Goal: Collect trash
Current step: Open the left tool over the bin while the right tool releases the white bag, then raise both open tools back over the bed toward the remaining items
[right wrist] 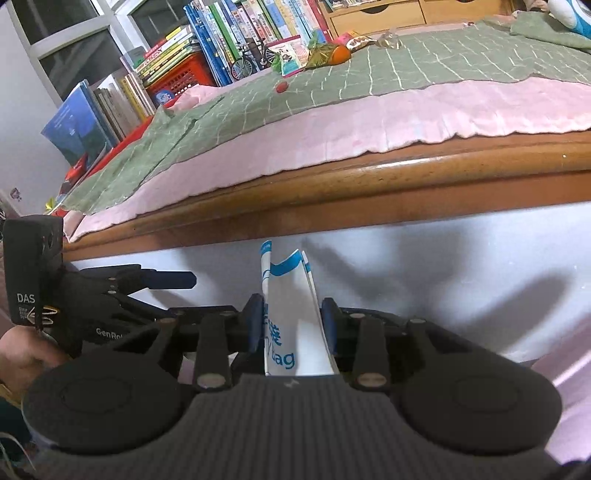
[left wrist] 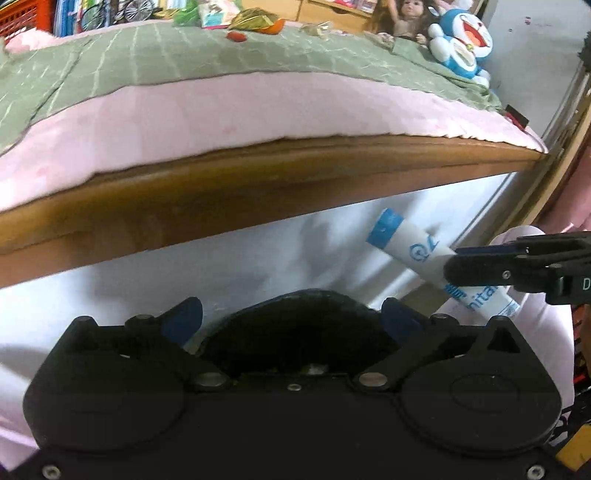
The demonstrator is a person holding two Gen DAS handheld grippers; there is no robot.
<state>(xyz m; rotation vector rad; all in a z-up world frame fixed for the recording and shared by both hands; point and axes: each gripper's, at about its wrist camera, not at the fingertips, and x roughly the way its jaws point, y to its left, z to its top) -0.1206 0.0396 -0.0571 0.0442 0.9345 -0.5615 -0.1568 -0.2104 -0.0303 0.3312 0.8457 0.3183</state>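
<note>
White-and-blue paper bag (right wrist: 291,317), folded flat, sits low centre in the right wrist view, clamped in the right gripper (right wrist: 291,325). Left gripper (left wrist: 291,317) spread wide, bottom centre, holding nothing. Wrappers (right wrist: 317,55) lie upper centre on the green cloth (right wrist: 388,70), wooden table edge (right wrist: 332,184) between.

White paper bag (right wrist: 295,325) with blue print, folded flat, upright at lower centre of right wrist frame, blue band at top; in left wrist frame it slants at right edge (left wrist: 417,251). Trash at top of frames on green cloth: gold wrapper (left wrist: 255,19), small red piece (left wrist: 236,36), clear crumpled wrapper (left wrist: 317,27), green-white packet (right wrist: 291,61), all near one another.
</note>
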